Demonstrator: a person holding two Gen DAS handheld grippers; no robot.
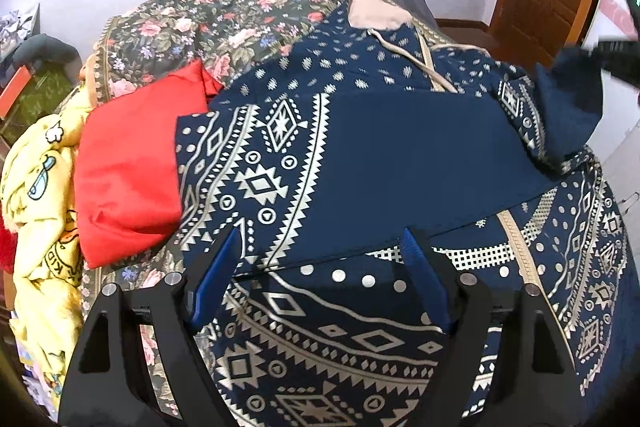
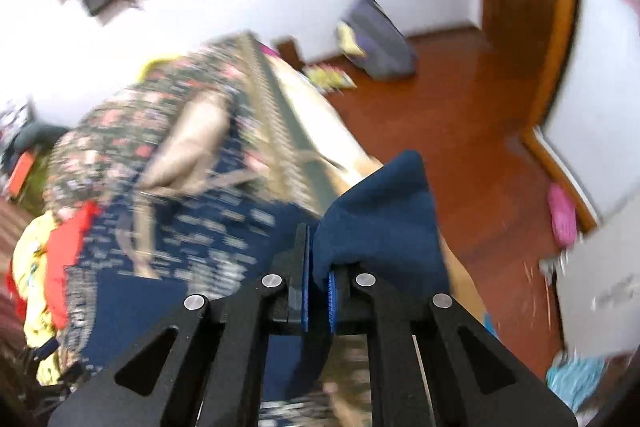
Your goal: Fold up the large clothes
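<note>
Floral bedspread (image 1: 224, 7) on bed carries navy patterned garment (image 1: 360, 155), partly folded. Left tongs (image 1: 320, 255) spread apart above it, empty. Right tongs (image 2: 318, 267) clamped on navy corner; likely slip if tugged quickly, undoing fold.

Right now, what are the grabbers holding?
The right gripper pinches a plain edge of the navy patterned garment. The left gripper is open, holding nothing.

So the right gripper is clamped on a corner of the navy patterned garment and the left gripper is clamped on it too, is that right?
Not quite. The right gripper is clamped on a corner of the navy patterned garment, but the left gripper is open, its jaws spread wide above the cloth and holding nothing, as the left wrist view shows.
</note>
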